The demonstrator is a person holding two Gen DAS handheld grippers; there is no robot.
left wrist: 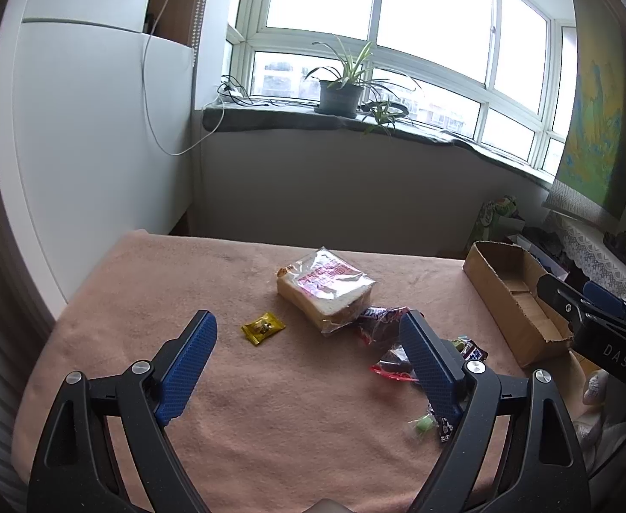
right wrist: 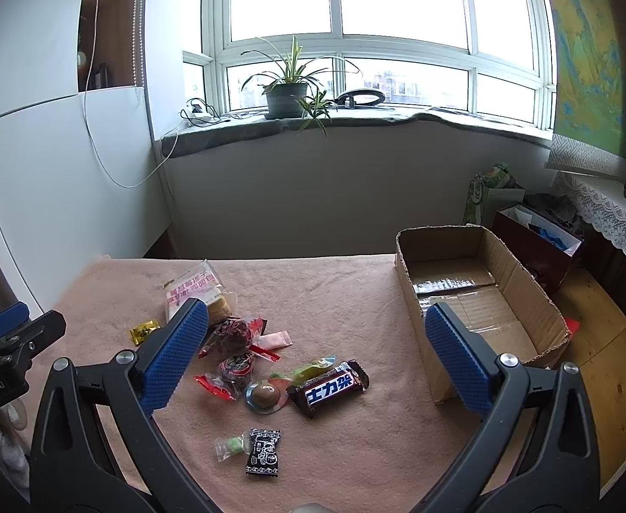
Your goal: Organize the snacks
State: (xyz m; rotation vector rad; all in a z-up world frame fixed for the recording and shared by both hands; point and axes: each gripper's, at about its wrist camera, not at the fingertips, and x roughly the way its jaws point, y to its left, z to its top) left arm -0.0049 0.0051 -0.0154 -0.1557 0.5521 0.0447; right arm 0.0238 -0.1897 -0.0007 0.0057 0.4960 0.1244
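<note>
Both tongs, left [left wrist: 308,359] and right [right wrist: 313,350], are hovering open and empty; picking the chocolate bar [right wrist: 329,387] left of the cardboard box [right wrist: 527,299] seems next.

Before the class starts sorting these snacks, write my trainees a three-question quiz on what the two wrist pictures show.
1. True or false: the brown cardboard box already holds several snacks.
2. Multiple choice: which snack lies nearest the box? A) small yellow candy packet B) dark brown chocolate bar with blue-and-white label C) clear bag of sliced white bread
3. Fill in: the left gripper and right gripper both have their blue fingers ____.

Key
1. False: only its bare taped cardboard floor shows.
2. B
3. Open, holding nothing.
</note>
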